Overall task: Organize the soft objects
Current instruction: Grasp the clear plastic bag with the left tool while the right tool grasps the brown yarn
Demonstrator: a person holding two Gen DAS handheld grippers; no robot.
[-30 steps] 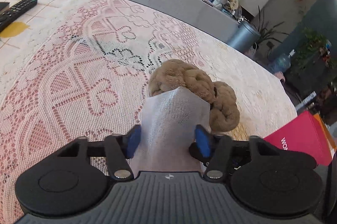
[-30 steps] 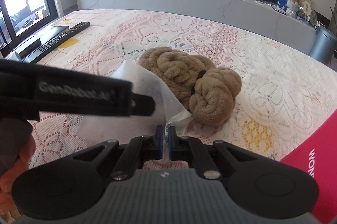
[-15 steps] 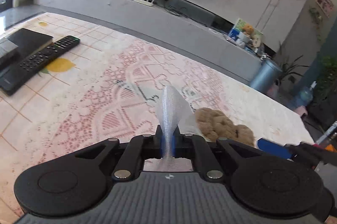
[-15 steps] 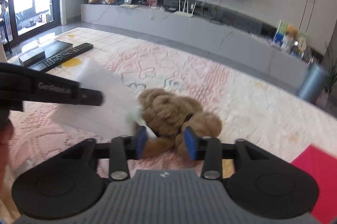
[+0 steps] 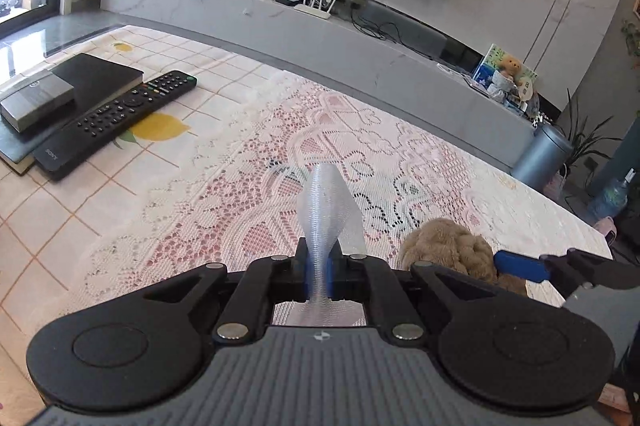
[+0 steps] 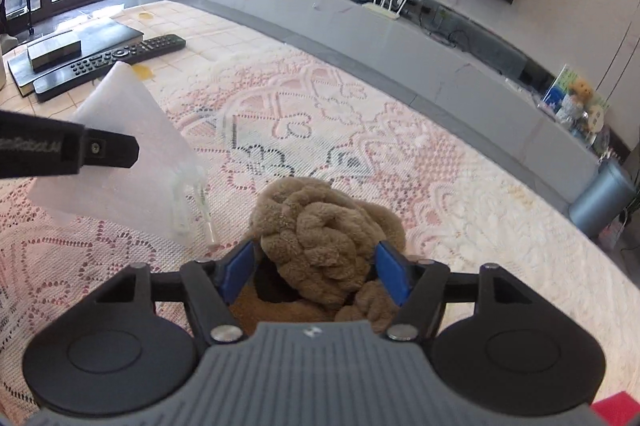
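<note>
My left gripper (image 5: 318, 276) is shut on a white mesh pouch (image 5: 328, 214), held up above the lace tablecloth. In the right wrist view the pouch (image 6: 120, 154) hangs from the left gripper (image 6: 132, 150) at the left, its drawstring end dangling. A brown plush toy (image 6: 320, 226) lies on the cloth. My right gripper (image 6: 316, 270) is open, its blue pads on either side of the plush, not pressing it. The plush also shows in the left wrist view (image 5: 448, 246), with a right gripper fingertip (image 5: 520, 266) beside it.
A black remote (image 5: 116, 114) and a dark book with a grey box (image 5: 36, 102) on it lie at the far left of the table. A grey TV bench (image 5: 320, 38) runs behind. A red item (image 6: 616, 412) shows at the lower right.
The right gripper let go of the pouch, opened wide and moved down around the plush. The left gripper shut on the pouch and lifted it up and to the left.
</note>
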